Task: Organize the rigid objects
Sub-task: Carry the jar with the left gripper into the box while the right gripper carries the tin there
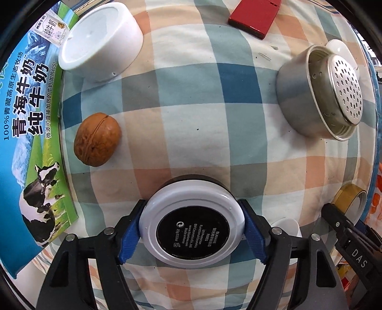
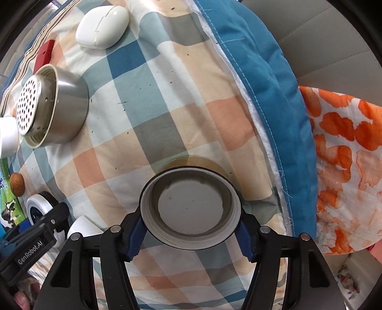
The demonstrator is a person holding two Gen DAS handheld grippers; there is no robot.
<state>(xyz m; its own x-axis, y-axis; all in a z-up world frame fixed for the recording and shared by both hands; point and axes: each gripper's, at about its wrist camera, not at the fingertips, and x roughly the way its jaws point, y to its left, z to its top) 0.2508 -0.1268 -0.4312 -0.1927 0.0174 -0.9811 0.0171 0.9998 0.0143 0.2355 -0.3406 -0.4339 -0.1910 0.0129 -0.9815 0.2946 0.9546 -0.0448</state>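
Observation:
My left gripper (image 1: 192, 208) is shut on a round white compact (image 1: 192, 229) with a black label, its blue pads pressing both sides, just above the checked cushion (image 1: 191, 107). My right gripper (image 2: 189, 215) is shut on a roll of yellowish clear tape (image 2: 191, 209) with a white core, and its pads touch the rim on either side. The tape roll (image 1: 349, 196) also shows at the lower right of the left wrist view. At the lower left of the right wrist view, the compact (image 2: 38, 206) appears with the left gripper's black fingers (image 2: 57, 212) around it.
On the cushion lie a walnut (image 1: 96, 139), a tipped white bowl (image 1: 100, 40), a red box (image 1: 254, 16), a steel cup with a perforated strainer (image 1: 320, 93) and a white oval case (image 2: 102, 23). A milk carton (image 1: 31, 119) lies along the left. A blue cushion border (image 2: 274, 95) and orange-patterned cloth (image 2: 346, 155) lie to the right.

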